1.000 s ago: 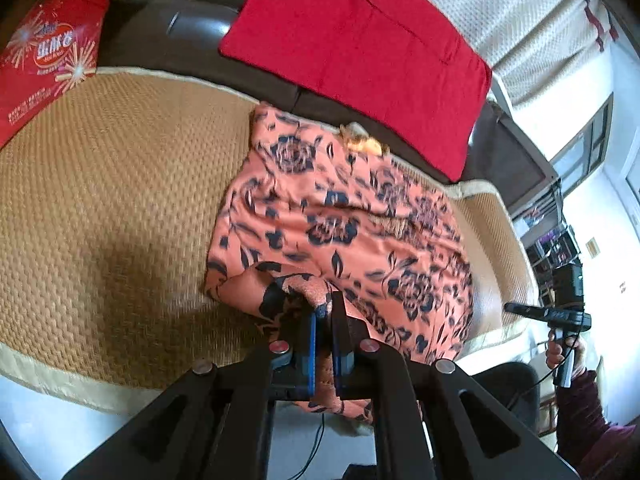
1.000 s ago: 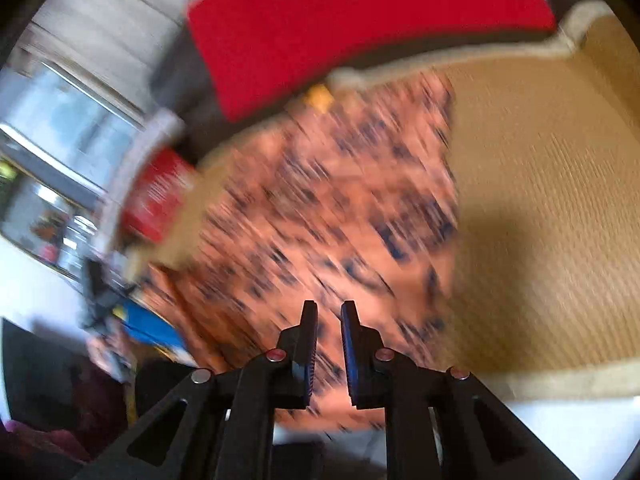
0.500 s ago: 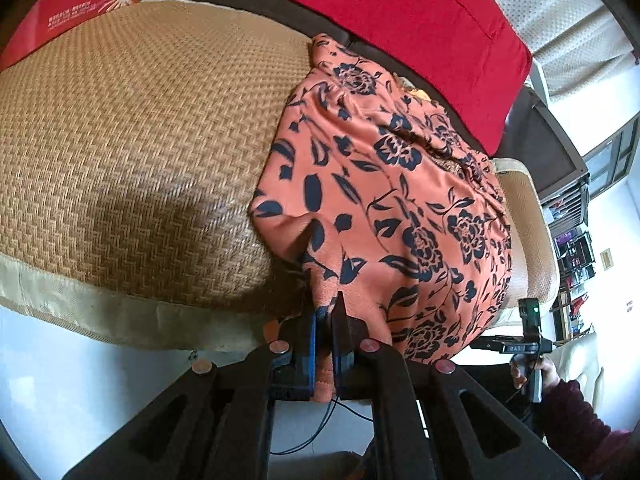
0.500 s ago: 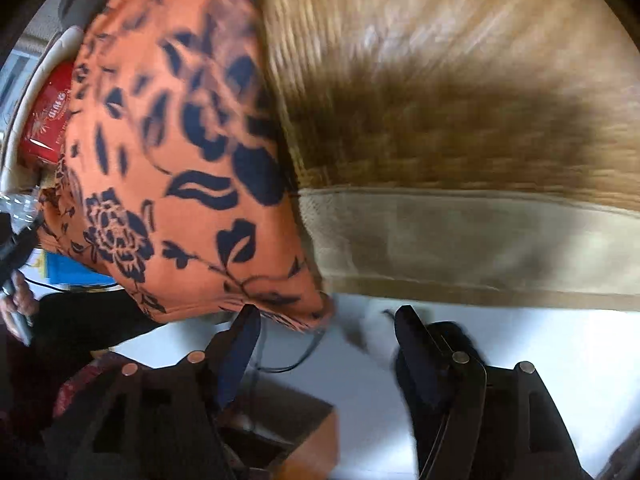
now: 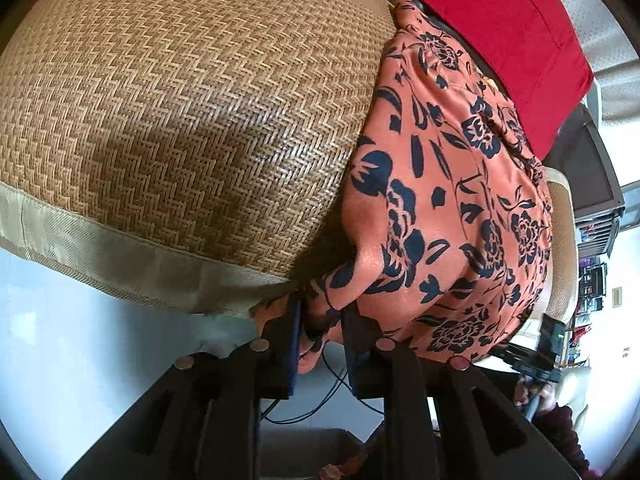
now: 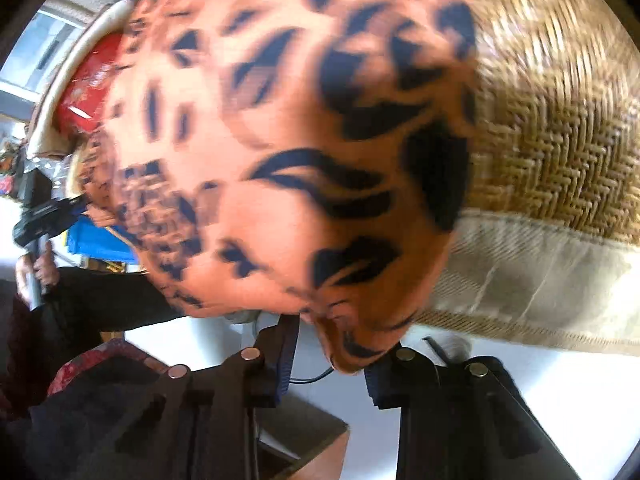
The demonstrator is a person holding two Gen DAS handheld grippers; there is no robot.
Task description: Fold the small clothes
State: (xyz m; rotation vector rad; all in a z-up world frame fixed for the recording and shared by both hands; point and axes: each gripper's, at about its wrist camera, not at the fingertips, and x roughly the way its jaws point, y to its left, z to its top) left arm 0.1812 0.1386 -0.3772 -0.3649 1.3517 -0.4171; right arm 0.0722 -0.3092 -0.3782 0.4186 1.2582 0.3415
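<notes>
A corner of an orange floral garment (image 5: 448, 216) hangs between the fingers of the left gripper (image 5: 320, 332) at the front edge of a woven mat (image 5: 180, 120). The jaws are opening, a narrow gap showing on either side of the cloth, so the pads no longer seem to press it. Across the garment, the right gripper (image 6: 332, 356) has the opposite hanging corner (image 6: 352, 344) between its fingers; its jaws are closing, with daylight between the left pad and the fabric, while contact at the right pad is hard to judge through the motion blur. The garment itself lies spread over the mat, its near hem draped past the mat's pale cloth border (image 5: 120, 256). Dark cables (image 5: 320, 400) trail over the light floor below, partly hidden by the gripper frames. In the right wrist view, the person's hand (image 6: 38, 268) grips the left tool's handle, its sleeve cut off at the frame edge. Behind the garment a red cushion (image 5: 492, 28) leans on the dark sofa back, its top cropped. Farther off, a red package (image 6: 88, 88) and cluttered shelves (image 5: 592, 264) blur beyond recognition.
</notes>
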